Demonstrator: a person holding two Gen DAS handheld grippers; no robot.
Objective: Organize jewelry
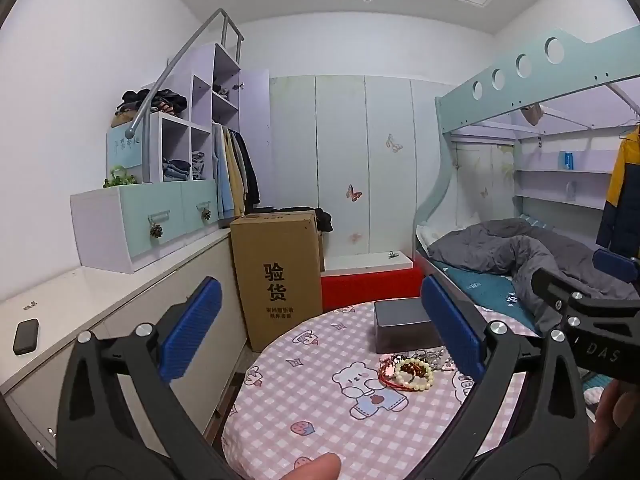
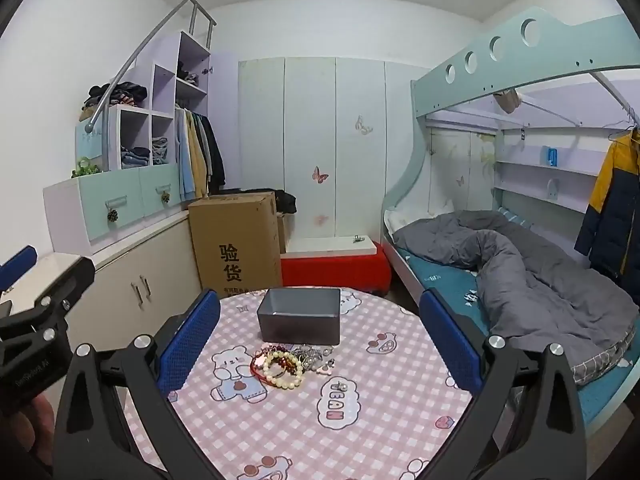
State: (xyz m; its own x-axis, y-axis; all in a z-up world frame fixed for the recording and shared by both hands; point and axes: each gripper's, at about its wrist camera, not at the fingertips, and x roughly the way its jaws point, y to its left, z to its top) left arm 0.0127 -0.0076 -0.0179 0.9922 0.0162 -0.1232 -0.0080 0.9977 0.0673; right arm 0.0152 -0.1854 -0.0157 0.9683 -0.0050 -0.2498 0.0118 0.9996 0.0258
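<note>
A pile of jewelry [image 2: 294, 362] lies mid-table on the pink checked tablecloth [image 2: 380, 412]: a cream bead bracelet [image 2: 284, 376], a brown bead bracelet, a red cord and silvery pieces. Just behind it stands an open grey box [image 2: 299, 319]. My right gripper [image 2: 320, 344] is open and empty, held above the near side of the table, fingers wide either side of the pile. My left gripper [image 1: 322, 328] is open and empty, to the left; the pile [image 1: 412, 368] and the box [image 1: 402, 328] sit by its right finger [image 1: 450, 328].
A tall cardboard box [image 2: 236, 240] stands behind the table on the left, next to a white cabinet [image 2: 132, 280]. A red bench [image 2: 336, 270] sits behind. A bunk bed with a grey duvet [image 2: 532, 272] is on the right. A phone [image 1: 26, 336] lies on the cabinet.
</note>
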